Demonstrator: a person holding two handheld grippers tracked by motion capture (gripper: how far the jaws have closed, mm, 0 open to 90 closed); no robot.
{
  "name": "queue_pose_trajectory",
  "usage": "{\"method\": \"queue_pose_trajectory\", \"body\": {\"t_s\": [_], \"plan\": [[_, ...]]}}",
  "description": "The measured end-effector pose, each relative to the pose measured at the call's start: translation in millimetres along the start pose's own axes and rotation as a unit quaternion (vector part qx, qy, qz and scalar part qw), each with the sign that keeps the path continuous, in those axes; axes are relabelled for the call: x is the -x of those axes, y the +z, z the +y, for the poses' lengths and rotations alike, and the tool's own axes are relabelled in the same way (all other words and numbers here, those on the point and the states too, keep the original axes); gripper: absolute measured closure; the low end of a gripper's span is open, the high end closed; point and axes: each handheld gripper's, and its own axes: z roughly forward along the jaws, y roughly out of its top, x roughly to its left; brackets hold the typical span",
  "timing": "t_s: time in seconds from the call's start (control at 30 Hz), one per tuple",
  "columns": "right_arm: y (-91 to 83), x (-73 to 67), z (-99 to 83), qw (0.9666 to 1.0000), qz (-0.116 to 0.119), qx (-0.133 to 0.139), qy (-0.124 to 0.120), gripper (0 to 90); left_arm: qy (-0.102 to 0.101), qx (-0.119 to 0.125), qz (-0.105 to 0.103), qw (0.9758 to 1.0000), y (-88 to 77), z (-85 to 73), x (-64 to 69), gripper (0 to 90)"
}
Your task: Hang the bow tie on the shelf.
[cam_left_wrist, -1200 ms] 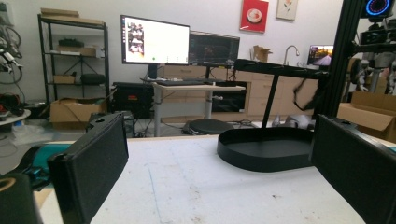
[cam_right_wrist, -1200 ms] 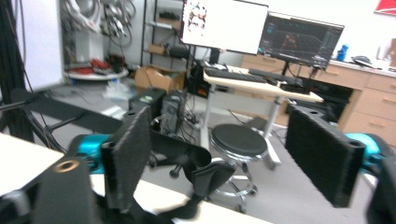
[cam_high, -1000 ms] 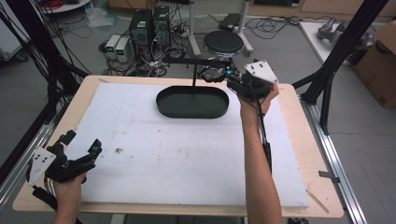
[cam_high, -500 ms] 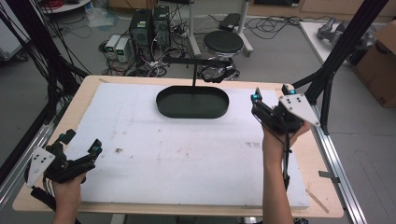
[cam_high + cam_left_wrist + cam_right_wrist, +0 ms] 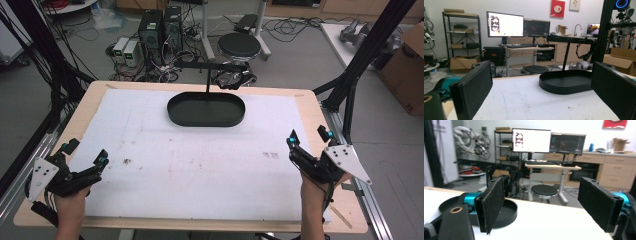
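Note:
A black oval tray (image 5: 206,109) lies at the far middle of the white mat (image 5: 200,160). Behind it rises a black stand (image 5: 207,75) with a crossbar, and a dark headset-like thing (image 5: 232,79) hangs from it. My left gripper (image 5: 86,151) rests at the near left corner, open, nothing between its jaws. My right gripper (image 5: 308,136) is held over the mat's near right edge, open and empty too. In the left gripper view the tray (image 5: 565,83) lies ahead between the wide-apart jaws of the left gripper (image 5: 542,75). In the right gripper view the right gripper (image 5: 544,185) has the tray (image 5: 510,213) behind its left pad.
The wooden table (image 5: 310,107) ends just right of my right hand, with a metal rail (image 5: 367,200) and black frame posts (image 5: 350,95) beside it. A stool (image 5: 239,47), computers (image 5: 160,27) and cables sit on the floor beyond the far edge.
My right gripper has drawn back from the stand at the far edge to the near right of the table, staying open. The left gripper has not moved.

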Motion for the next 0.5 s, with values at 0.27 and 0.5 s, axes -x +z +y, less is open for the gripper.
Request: {"method": "queue_pose_trajectory", "body": {"t_s": [0.27,0.5], "plan": [[-19.7,13.6,-33.1,0.9997,0.023,0.000,-0.003,17.8,0.006,0.001,0.006,1.0000,-2.3,0.0,-0.1,5.0],[-23.3,15.4,-57.8,0.9992,0.034,-0.018,0.000,17.2,0.020,-0.007,0.001,0.9998,-1.4,-2.3,3.9,5.1]]}}
